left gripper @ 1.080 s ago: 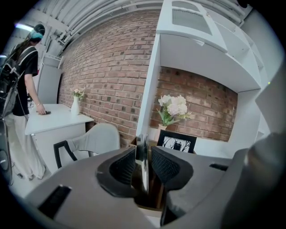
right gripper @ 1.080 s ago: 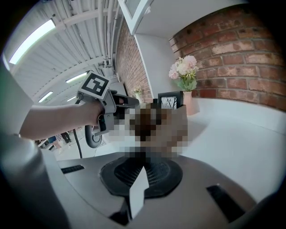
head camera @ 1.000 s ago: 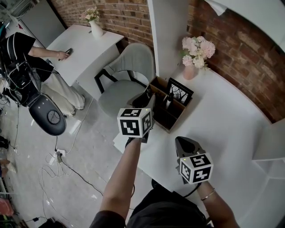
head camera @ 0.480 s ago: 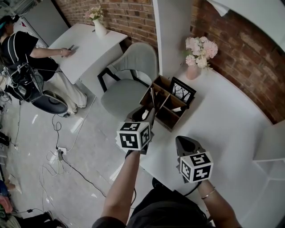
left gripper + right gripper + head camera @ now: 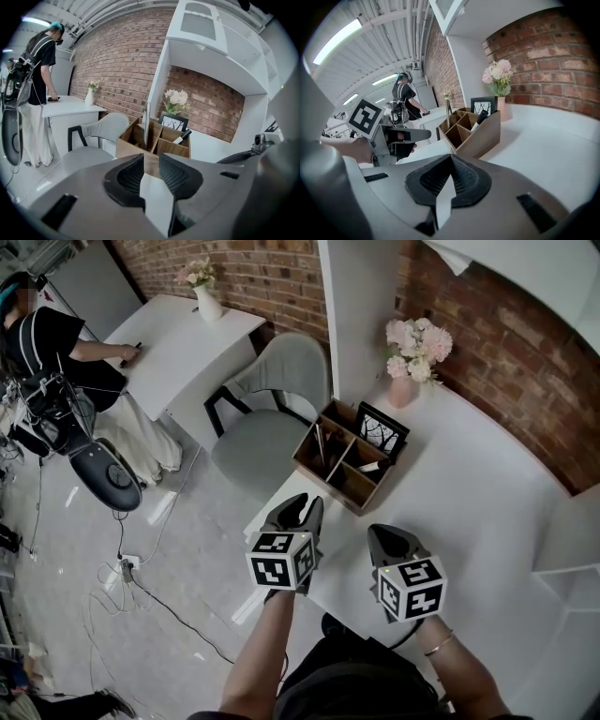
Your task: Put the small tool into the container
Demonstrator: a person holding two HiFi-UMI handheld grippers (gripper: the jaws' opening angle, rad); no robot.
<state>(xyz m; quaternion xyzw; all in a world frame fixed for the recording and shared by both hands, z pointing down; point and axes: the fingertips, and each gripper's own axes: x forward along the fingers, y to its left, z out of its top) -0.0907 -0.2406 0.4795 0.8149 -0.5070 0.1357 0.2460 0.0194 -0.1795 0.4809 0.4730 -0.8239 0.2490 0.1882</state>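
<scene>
A wooden divided container (image 5: 330, 474) stands on the white table (image 5: 487, 493). A thin silver tool (image 5: 320, 440) stands upright in its left compartment, also seen in the left gripper view (image 5: 146, 123) and the right gripper view (image 5: 448, 114). A black marker (image 5: 371, 465) lies in another compartment. My left gripper (image 5: 298, 512) hovers at the table's near-left edge, short of the container; its jaws (image 5: 151, 159) are apart, closing, with nothing between them. My right gripper (image 5: 389, 542) rests beside it with pads meeting (image 5: 451, 157) and nothing held.
A framed picture (image 5: 380, 430) leans behind the container and a vase of pink flowers (image 5: 410, 357) stands by the brick wall. A grey chair (image 5: 267, 418) sits left of the table. A person (image 5: 47, 343) stands at another white table; cables lie on the floor.
My left gripper has drawn back from over the container toward me. The silver tool stays standing in the left compartment. The right gripper has not moved.
</scene>
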